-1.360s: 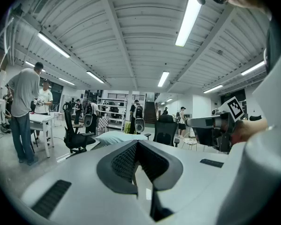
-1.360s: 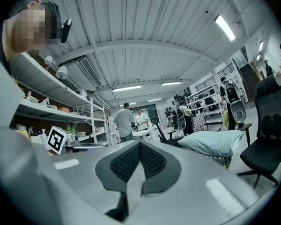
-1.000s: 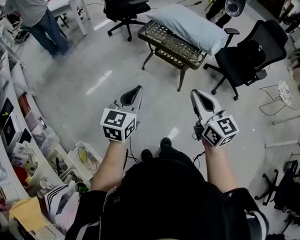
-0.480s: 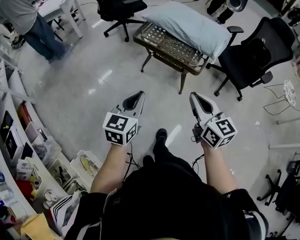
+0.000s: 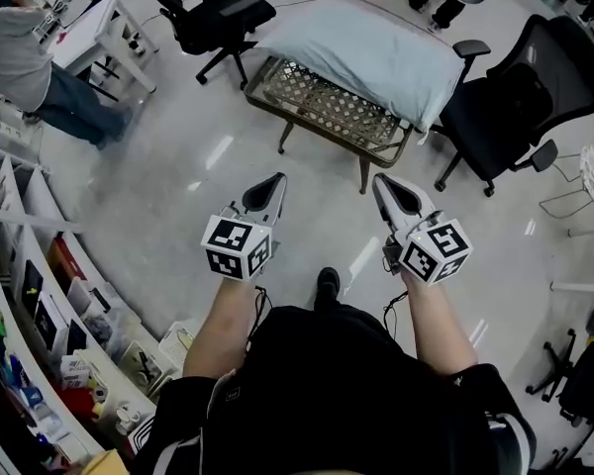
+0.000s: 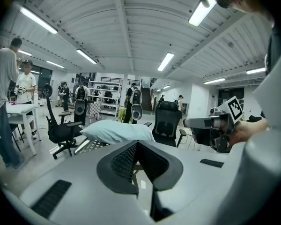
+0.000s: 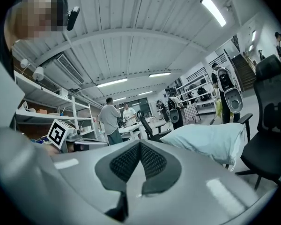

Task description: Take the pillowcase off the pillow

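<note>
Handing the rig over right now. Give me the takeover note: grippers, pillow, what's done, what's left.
Left gripper: shut, empty. Right gripper: shut, empty. Both are held out, short of the lattice-top table.
Pillow, inside its light blue pillowcase, lies on that table ahead.
Done: nothing yet; the pillow is untouched.
Left: reach the pillow, grip the pillowcase, pull it off.

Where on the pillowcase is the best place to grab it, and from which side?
Probably the pillowcase at its right end, where it droops past the table edge. Come from the near side: the cloth looks slack and hangs free there, while the rest lies full and flat on the table.
</note>
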Motion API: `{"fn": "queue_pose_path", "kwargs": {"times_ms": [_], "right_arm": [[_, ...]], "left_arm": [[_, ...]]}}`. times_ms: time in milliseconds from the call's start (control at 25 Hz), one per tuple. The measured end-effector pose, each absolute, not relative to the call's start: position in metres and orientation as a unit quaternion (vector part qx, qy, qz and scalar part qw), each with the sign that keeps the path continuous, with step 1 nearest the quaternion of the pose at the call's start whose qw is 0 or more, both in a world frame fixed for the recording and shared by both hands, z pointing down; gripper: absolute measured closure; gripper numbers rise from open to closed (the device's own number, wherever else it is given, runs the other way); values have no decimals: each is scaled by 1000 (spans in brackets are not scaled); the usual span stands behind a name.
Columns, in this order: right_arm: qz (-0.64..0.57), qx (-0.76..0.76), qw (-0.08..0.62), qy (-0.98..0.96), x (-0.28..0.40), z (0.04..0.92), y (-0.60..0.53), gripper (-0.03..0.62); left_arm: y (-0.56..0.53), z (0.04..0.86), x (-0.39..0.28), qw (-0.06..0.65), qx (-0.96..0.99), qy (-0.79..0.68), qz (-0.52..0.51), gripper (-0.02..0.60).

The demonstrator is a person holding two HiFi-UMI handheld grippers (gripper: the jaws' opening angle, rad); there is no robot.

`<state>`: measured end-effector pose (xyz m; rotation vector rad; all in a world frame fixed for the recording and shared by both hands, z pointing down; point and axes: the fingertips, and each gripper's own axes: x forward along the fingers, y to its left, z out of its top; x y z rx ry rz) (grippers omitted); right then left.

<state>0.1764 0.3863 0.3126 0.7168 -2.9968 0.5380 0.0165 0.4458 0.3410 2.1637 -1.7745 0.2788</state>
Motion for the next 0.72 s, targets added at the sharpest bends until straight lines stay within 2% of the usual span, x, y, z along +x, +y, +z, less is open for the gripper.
{"fn": "queue_pose_path", "kwargs": {"times_ms": [320, 720], "right_arm": [[172, 255, -1, -952, 192, 307, 319, 583], [178, 323, 12, -929, 174, 322, 211, 583]], "left_arm": [[361, 335, 44, 145, 788, -589, 104, 581], [227, 354, 21, 142, 824, -536, 113, 581]]}}
